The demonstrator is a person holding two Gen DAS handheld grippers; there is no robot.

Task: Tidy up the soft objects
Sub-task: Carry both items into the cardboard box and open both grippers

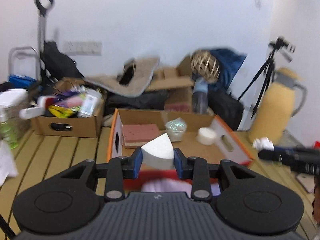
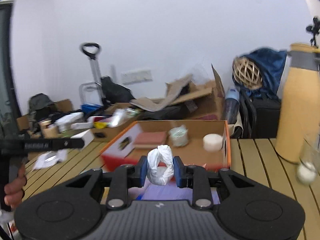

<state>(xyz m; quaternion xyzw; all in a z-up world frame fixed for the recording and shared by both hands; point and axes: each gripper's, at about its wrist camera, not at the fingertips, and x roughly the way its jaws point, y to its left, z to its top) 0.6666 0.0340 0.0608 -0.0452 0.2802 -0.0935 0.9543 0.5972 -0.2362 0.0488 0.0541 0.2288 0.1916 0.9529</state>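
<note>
Left gripper (image 1: pixel 158 161) clamped on a white wedge-shaped foam piece (image 1: pixel 159 153), pinched between both blue pads, held above the near edge of the open cardboard box (image 1: pixel 234 140) on the slatted wooden counter (image 1: pixel 66 154). Right gripper (image 2: pixel 160 169) closed on a white twisted fabric ring (image 2: pixel 161 165), squeezed between its pads, likewise raised over the box's near red wall.

Inside the box, well beyond both grippers: one pink sponge block (image 1: pixel 141 135) at the left, one crinkled clear plastic cup (image 1: pixel 176 129) in the middle, one white round roll (image 1: pixel 207 136) at the right. Three things in the box, two more gripped.

Below each gripper, a pale purple patch, blurred and mostly hidden by the gripper body; identity unclear. Whole scene smeared by motion. Second cluttered cardboard box (image 1: pixel 66 125) at the left, contents too blurred to name. Tan jug (image 2: pixel 298 108) cut off at the right edge of the right wrist view. Left gripper's handle and the holding hand (image 2: pixel 14 188) seen at the left edge there, partly cropped.
</note>
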